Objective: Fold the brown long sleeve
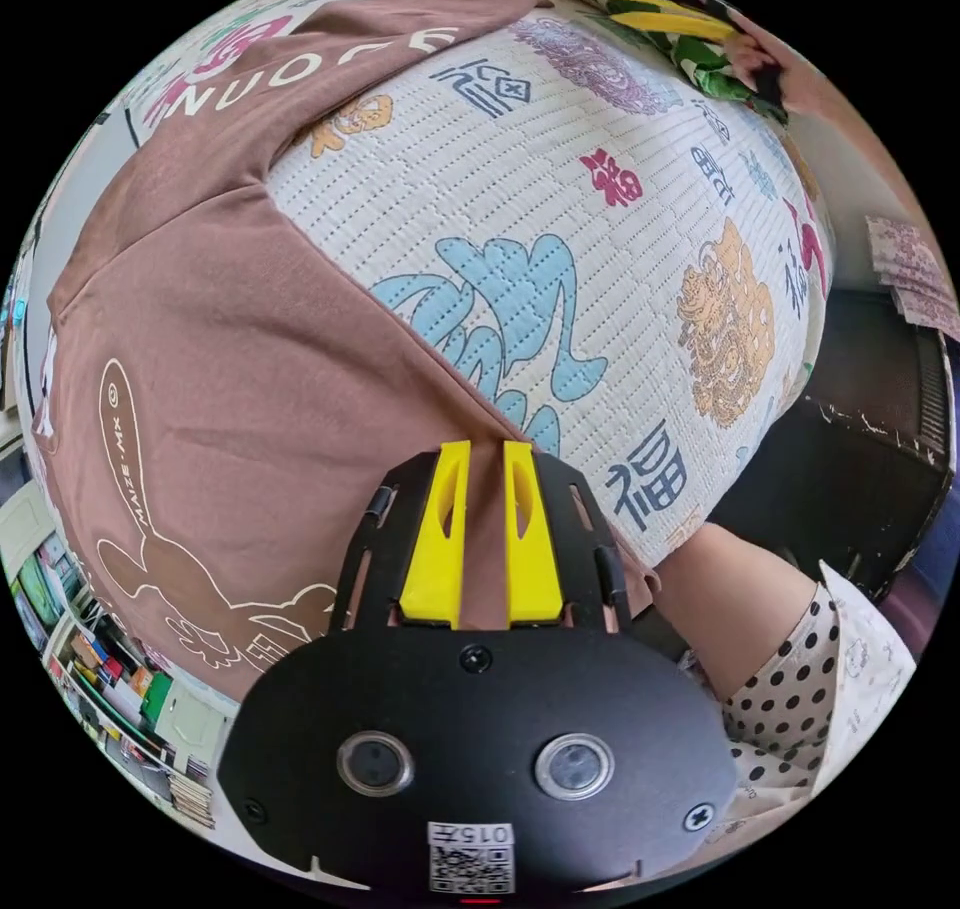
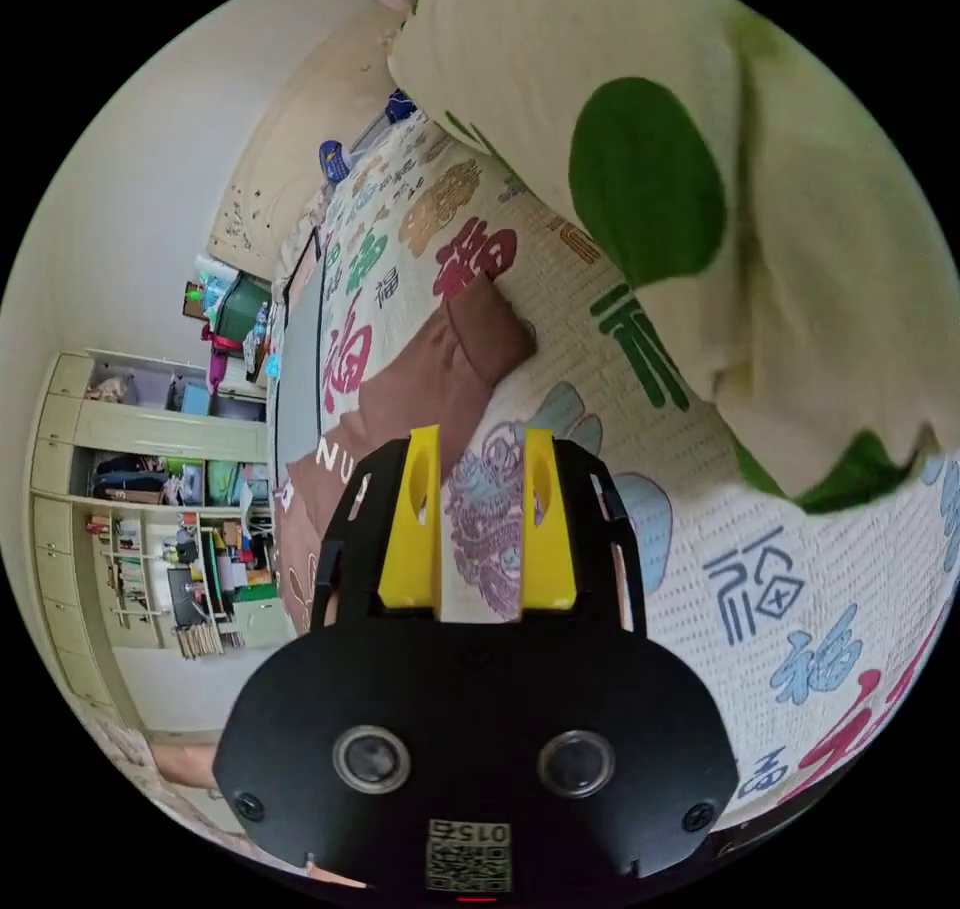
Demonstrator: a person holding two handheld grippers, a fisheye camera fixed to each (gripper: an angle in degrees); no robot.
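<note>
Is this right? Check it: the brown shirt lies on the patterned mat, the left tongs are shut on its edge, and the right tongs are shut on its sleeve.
One thing is wrong. The right gripper view shows the right tongs open over the mat, apart from the sleeve. The rest holds: the left tongs are shut on the shirt edge.

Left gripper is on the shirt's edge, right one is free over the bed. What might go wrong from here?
The left gripper pinches only a thin edge of the brown shirt, so the cloth could slip out when pulled. The sleeve lies stretched far across the bedspread, away from the open right gripper, and may drag or bunch.
</note>
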